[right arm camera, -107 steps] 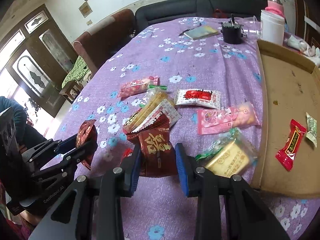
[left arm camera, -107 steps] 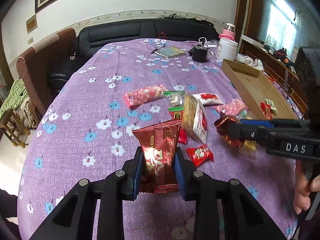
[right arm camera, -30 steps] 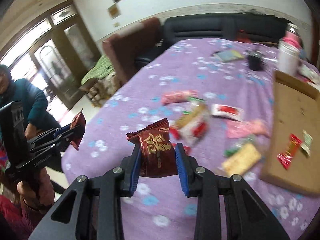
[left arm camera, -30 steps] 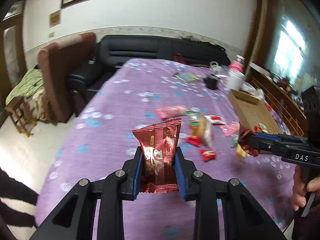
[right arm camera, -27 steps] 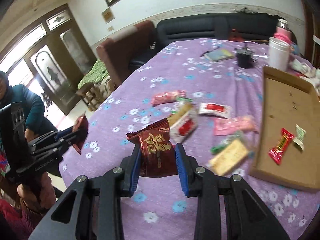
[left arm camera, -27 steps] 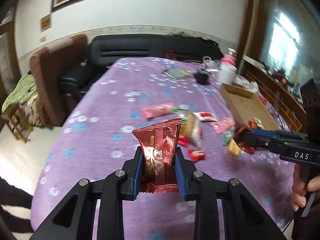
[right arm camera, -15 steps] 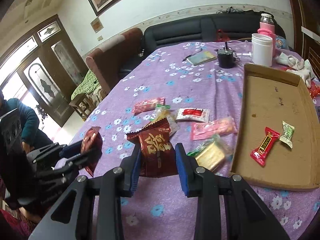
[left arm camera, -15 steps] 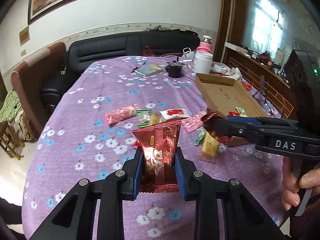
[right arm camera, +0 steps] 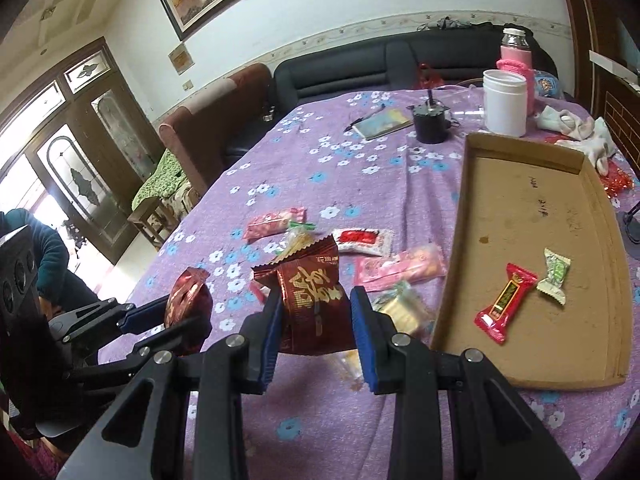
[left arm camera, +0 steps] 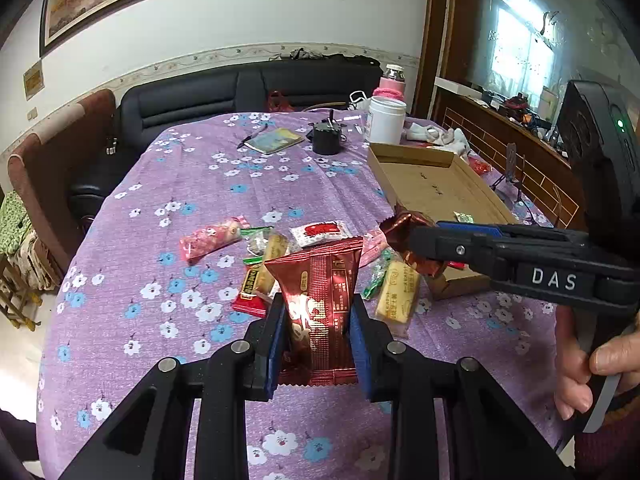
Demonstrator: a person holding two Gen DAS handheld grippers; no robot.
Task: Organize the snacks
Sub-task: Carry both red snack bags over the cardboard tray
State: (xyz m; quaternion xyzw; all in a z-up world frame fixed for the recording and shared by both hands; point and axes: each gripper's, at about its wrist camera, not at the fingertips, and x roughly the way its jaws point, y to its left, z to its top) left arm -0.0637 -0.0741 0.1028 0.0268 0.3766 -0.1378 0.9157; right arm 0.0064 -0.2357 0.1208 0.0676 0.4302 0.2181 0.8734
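Note:
My left gripper [left arm camera: 318,320] is shut on a dark red foil snack packet [left arm camera: 320,280] and holds it above the purple flowered tablecloth [left arm camera: 200,184]. My right gripper [right arm camera: 316,320] is shut on a second dark red packet [right arm camera: 310,296], also in the air. In the left wrist view the right gripper [left arm camera: 416,240] reaches in from the right, near the front corner of the cardboard tray [left arm camera: 440,188]. The tray [right arm camera: 520,216] holds a red candy [right arm camera: 506,302] and a green candy [right arm camera: 554,270]. Several snacks lie in a pile [left arm camera: 280,248] left of the tray.
At the far end stand a white jar [right arm camera: 504,102], a pink bottle [right arm camera: 516,56], a black cup [right arm camera: 430,124] and a notebook [right arm camera: 380,122]. A black sofa [right arm camera: 360,68] and a brown armchair [right arm camera: 216,120] lie beyond. A person sits at left [right arm camera: 36,264].
Both grippers lifted their red packets off the table, swung up and away, then came back over the table toward the tray. The grips have not changed.

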